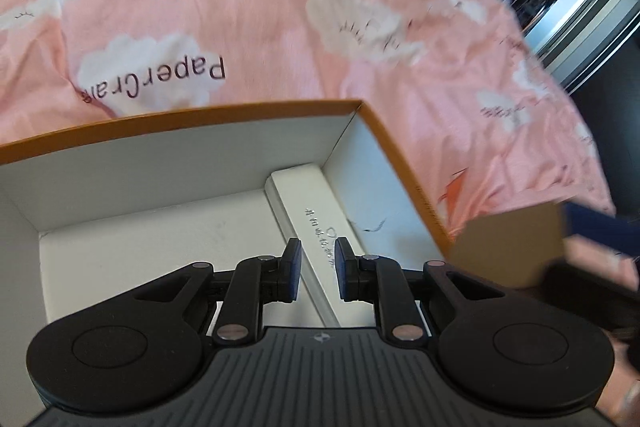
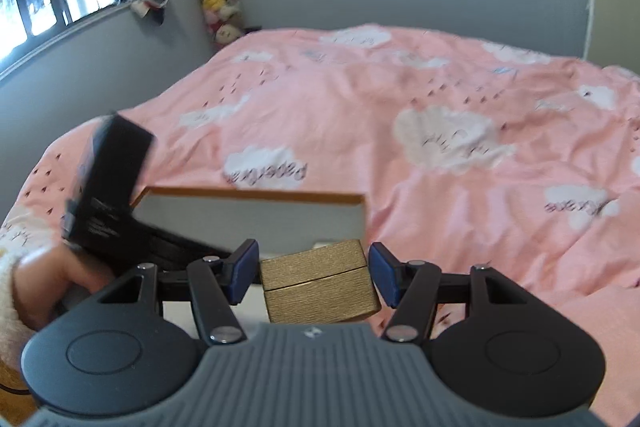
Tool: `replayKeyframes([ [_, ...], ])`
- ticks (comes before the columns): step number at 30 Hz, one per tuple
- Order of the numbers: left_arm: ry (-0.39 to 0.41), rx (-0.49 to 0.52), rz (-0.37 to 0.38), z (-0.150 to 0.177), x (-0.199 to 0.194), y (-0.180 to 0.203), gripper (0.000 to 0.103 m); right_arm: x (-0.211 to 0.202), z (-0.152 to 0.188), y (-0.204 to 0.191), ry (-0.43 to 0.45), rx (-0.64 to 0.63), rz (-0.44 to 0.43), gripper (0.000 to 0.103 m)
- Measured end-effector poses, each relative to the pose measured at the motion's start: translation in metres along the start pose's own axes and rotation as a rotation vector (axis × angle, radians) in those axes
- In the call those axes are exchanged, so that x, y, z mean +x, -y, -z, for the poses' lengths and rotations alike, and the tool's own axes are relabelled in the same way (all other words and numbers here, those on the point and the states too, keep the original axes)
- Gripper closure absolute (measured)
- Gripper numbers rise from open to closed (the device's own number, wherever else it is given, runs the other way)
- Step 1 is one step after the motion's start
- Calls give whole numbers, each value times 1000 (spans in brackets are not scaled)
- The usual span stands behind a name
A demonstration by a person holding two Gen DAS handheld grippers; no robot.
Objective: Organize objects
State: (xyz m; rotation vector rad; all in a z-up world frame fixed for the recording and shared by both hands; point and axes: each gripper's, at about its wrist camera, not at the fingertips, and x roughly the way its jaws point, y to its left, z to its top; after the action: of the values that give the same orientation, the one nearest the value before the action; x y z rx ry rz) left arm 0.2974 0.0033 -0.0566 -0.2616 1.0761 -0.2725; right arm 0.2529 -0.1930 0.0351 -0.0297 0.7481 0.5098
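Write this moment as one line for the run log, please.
left claw: open over white carton in orange-rimmed box | right claw: open around gold box

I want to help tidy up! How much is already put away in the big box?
One thing looks done: a long white box lies inside the orange-rimmed box. In hand: the right claw is open around a small gold box at the big box's corner. Left: getting it in. The left claw hangs open, empty.
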Motion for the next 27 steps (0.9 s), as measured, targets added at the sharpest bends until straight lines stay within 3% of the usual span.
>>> replayKeyframes([
  [8,-22,-65,123,11,-14,-27,86,43,18,-15,-196,47,2,41],
  [17,-156,-109,282,1,33,-34,86,72,20,-17,-359,90,52,41],
  [27,-304,-100,293,8,72,-26,93,88,22,-12,-465,101,78,41],
])
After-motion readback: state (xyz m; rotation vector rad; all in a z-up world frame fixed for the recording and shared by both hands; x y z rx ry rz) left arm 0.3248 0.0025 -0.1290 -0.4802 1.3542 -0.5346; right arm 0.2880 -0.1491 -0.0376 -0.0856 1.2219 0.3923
